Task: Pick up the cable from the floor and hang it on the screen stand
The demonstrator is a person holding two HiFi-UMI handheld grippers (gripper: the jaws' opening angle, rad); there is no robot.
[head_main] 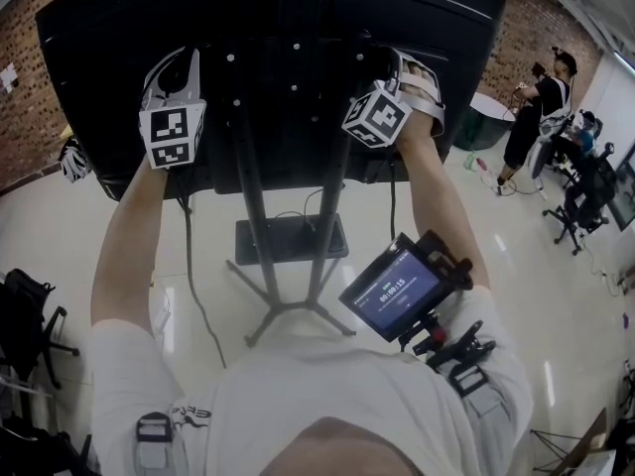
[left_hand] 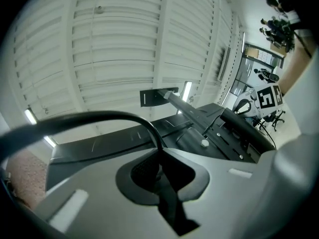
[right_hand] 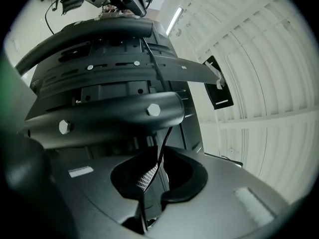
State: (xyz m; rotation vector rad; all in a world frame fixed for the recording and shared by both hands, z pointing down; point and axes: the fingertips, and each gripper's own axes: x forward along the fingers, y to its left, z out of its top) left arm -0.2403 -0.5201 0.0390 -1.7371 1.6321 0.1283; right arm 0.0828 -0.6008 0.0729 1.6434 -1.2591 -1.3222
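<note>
Reaching up behind one black screen (head_main: pixel 268 28) on its two-post stand (head_main: pixel 250 196) with two hand-held grippers, each carrying one cube of black-and-white square markers (head_main: pixel 172 135). Pinching the single black cable (left_hand: pixel 99 117) in the closed jaws of the left gripper (left_hand: pixel 160 171). Arching in level from the left, then bending steeply down into those jaws. Threading thinly between the narrowly parted jaws of the right gripper (right_hand: pixel 158 176), pads not seen pressing on it. Rising near upright from there, passing behind one crossbar (right_hand: pixel 109 116) with two hex bolts (right_hand: pixel 153 110). Trailing from the screen's lower edge down to the pale floor (head_main: pixel 119 226) in the head view. Glowing with white digits on one chest-worn display (head_main: pixel 397 291), too small to read.
</note>
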